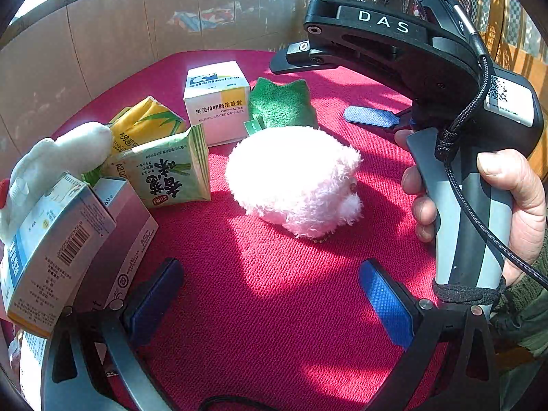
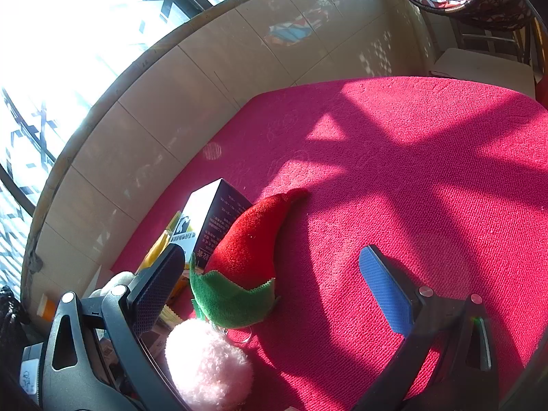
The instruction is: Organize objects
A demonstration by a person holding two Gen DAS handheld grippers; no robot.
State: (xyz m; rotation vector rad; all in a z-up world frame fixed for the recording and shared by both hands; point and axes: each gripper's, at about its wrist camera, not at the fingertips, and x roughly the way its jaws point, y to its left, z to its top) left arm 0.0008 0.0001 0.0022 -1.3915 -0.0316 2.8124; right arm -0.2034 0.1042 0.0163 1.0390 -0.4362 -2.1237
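So the main thing here is a fluffy pink plush toy (image 1: 294,179), round and shaggy, sitting on the red carpet (image 1: 274,291) in bright sun, right ahead of the left gripper (image 1: 274,294). That gripper is spread wide with nothing between its blue pads. From the right wrist view the same pink plush (image 2: 209,363) shows up low and to the left, touching a little red felt hat with a jagged green brim (image 2: 246,267) that lies on its side just behind it.

The right gripper (image 2: 274,294) is also released, its pads well apart over bare carpet, and a person's hand (image 1: 513,212) is wrapped around its handle.

Off to the left there's a cluster of stuff: a white medicine box (image 1: 219,102) standing upright, a green tissue pack (image 1: 171,171) and a yellow tissue pack (image 1: 144,123) leaning together, plus a white plush (image 1: 61,157) resting on top of a barcode-printed box (image 1: 54,253).
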